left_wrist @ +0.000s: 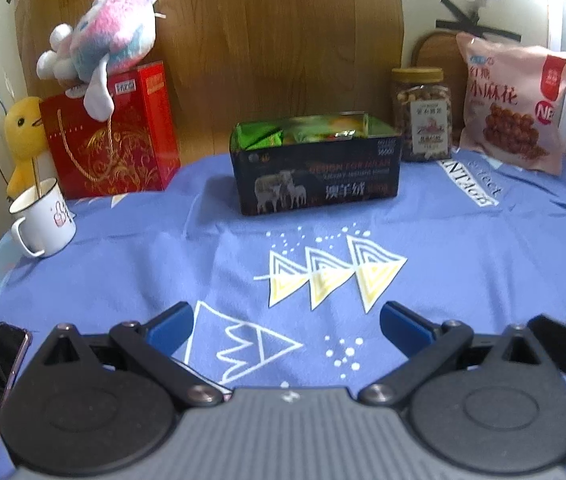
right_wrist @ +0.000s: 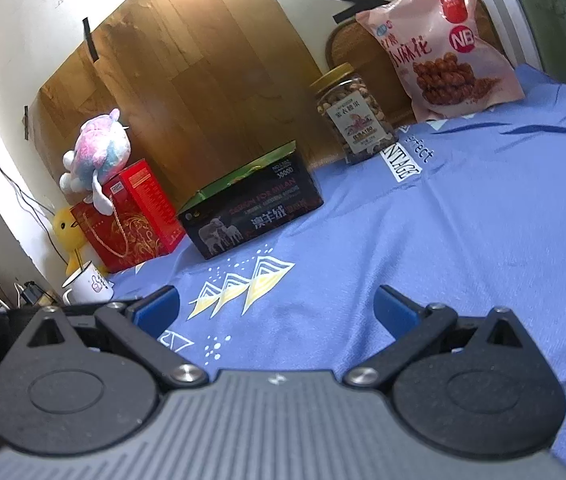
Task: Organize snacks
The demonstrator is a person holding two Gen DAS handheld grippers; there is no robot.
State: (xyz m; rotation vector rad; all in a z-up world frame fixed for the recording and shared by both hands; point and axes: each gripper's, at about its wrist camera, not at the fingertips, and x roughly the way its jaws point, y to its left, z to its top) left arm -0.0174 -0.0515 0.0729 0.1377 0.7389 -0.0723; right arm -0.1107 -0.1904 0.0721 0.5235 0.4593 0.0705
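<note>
- Left wrist view: the left gripper (left_wrist: 287, 330) is hovering spread wide and empty over the blue printed cloth (left_wrist: 123, 280). The black open-topped box (left_wrist: 317, 172) is sitting mid-table, showing green snack packets (left_wrist: 267, 136) inside. A nut jar (left_wrist: 423, 114) is standing just right of it, a pink snack bag (left_wrist: 517, 104) beyond.
- Right wrist view: the right gripper (right_wrist: 275, 310) is likewise gaping, holding nothing. Bare cloth is stretching between it and the box (right_wrist: 251, 216); a white mug (right_wrist: 89, 284) is crowding the left edge.

Dark open box (left_wrist: 317, 174) upright mid-cloth, green snack packets (left_wrist: 267, 136) inside; nut jar (left_wrist: 422, 114) and pink bag (left_wrist: 517, 104) standing behind.
</note>
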